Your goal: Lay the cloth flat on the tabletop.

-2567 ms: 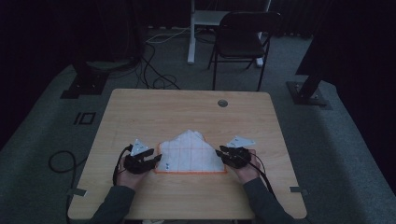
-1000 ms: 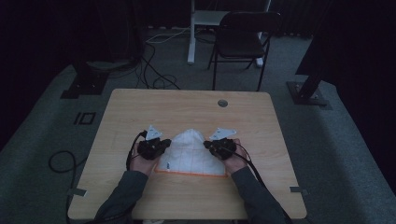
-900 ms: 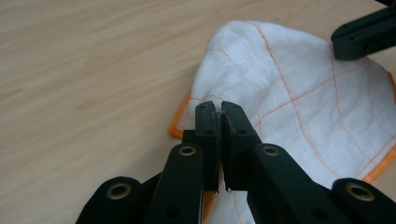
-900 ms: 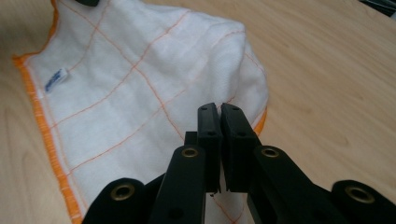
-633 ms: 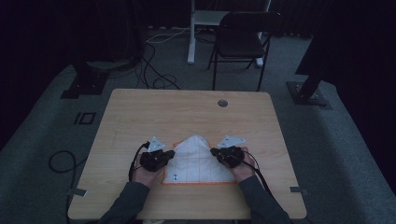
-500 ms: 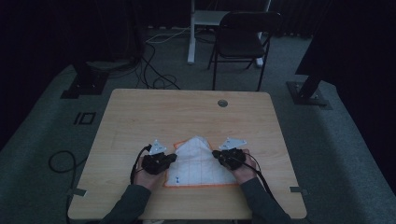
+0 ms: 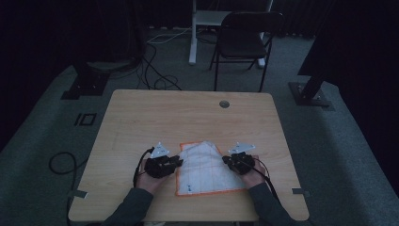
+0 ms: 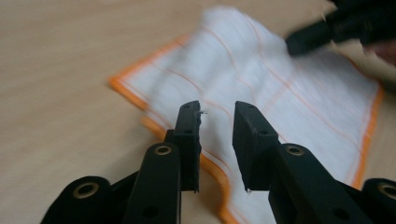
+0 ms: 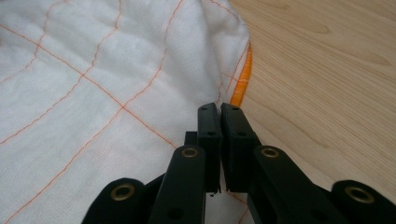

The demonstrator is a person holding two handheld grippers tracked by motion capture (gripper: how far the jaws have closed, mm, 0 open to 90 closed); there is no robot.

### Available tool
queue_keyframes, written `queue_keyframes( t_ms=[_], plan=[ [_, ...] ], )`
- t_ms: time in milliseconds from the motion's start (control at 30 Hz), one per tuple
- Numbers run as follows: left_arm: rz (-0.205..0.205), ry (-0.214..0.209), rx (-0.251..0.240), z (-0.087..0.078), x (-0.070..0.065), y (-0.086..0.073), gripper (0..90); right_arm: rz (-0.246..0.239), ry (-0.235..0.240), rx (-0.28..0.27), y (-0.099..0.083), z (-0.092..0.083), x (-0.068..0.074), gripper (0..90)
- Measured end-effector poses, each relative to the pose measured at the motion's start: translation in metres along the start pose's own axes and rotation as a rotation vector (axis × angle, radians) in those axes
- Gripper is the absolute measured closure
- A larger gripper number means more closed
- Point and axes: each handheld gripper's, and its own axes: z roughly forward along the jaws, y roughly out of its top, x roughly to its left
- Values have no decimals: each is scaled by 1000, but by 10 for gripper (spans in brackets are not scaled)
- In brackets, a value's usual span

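A white cloth [image 7: 204, 167] with an orange hem and orange grid lines lies flat near the front of the wooden table [image 7: 188, 113]. My left gripper [image 7: 178, 162] rests at the cloth's left edge. In the left gripper view its jaws [image 8: 217, 109] have just been opening and stand apart over the cloth [image 8: 280, 84], pressing on nothing. At the cloth's right edge, my right gripper [image 7: 227, 161] is shut. In the right gripper view its tips [image 9: 219, 109] pinch the folded orange-hemmed edge of the cloth [image 9: 93, 84].
A round cable hole [image 7: 224, 103] sits near the table's far edge. Behind the table stand a black folding chair [image 7: 244, 37] and a white desk leg [image 7: 193, 33]. Cables lie on the grey carpet at left [image 7: 61, 162].
Both hands drew back toward the person and sank, laying the raised, peaked cloth flat on the table. The left jaws opened and let go of the cloth.
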Motion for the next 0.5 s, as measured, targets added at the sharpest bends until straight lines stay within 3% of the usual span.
queue_keyframes(
  t_ms=[200,333,500],
  plan=[
    [-27,79,-10,3,23,15,757,1,-5,-2,-2,-1,-2,875],
    [-36,108,20,19,34,20,760,-2,-6,-4,-2,0,-1,875],
    [-52,115,60,39,43,29,732,-3,-7,-8,-2,0,-1,874]
  ],
)
